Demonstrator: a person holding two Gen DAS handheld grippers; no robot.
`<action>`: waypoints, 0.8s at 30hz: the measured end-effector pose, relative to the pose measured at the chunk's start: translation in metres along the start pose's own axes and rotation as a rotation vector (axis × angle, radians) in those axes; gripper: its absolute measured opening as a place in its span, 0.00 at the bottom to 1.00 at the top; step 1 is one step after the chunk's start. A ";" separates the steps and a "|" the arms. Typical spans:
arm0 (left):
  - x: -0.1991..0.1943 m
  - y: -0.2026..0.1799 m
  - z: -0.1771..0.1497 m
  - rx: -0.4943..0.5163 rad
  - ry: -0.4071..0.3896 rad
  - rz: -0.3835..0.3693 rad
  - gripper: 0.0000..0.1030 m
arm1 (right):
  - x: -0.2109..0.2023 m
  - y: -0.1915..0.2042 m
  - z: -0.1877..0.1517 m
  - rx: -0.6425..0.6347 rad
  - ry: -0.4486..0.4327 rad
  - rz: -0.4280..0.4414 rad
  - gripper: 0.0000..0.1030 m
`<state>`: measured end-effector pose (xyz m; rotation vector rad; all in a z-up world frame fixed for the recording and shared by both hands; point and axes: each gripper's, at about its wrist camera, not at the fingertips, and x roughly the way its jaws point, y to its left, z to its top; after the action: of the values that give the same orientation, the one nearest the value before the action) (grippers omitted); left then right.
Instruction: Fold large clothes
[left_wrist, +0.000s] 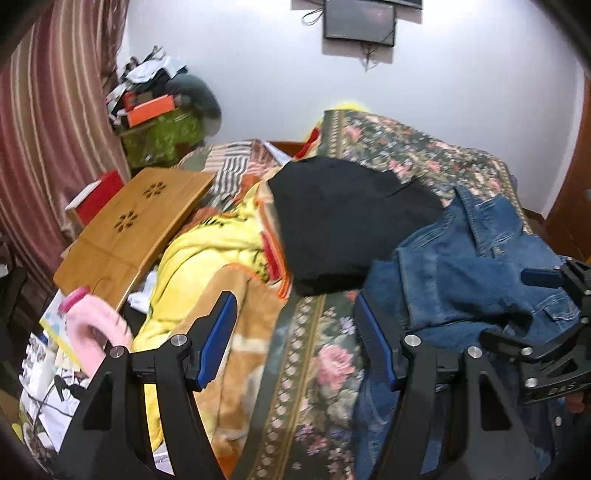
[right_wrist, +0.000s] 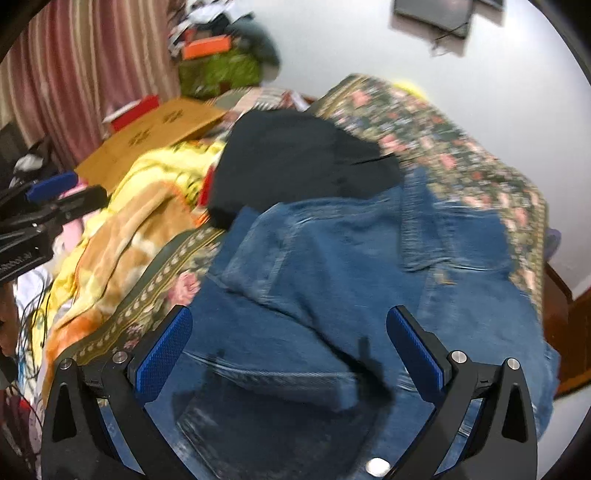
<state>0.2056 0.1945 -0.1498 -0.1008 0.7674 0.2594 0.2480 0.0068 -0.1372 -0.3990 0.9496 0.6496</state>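
A pair of blue jeans (right_wrist: 332, 266) lies crumpled on the floral bedspread (right_wrist: 443, 147); it also shows at the right of the left wrist view (left_wrist: 461, 266). A folded black garment (left_wrist: 347, 218) lies behind it, also in the right wrist view (right_wrist: 295, 158). My right gripper (right_wrist: 290, 325) is open and empty, just above the jeans. My left gripper (left_wrist: 295, 306) is open and empty over the bedspread (left_wrist: 317, 354), left of the jeans. The right gripper shows at the right edge of the left wrist view (left_wrist: 554, 314).
A yellow and orange blanket (left_wrist: 207, 258) lies left of the clothes. A wooden lap table (left_wrist: 129, 221) sits on the bed at left, with a pink object (left_wrist: 96, 325) below it. A striped curtain (left_wrist: 48, 110) and a cluttered pile (left_wrist: 159, 107) stand behind.
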 end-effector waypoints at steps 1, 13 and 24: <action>0.004 0.004 -0.003 -0.009 0.013 0.002 0.63 | 0.009 0.005 0.001 -0.010 0.024 0.005 0.98; 0.047 0.010 -0.034 -0.030 0.134 -0.011 0.63 | 0.081 0.016 0.010 -0.018 0.205 0.011 0.56; 0.059 -0.007 -0.047 0.004 0.193 -0.045 0.63 | 0.042 -0.011 0.017 0.075 0.106 0.089 0.15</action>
<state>0.2165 0.1906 -0.2253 -0.1409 0.9558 0.2071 0.2834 0.0224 -0.1632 -0.3285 1.0947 0.6761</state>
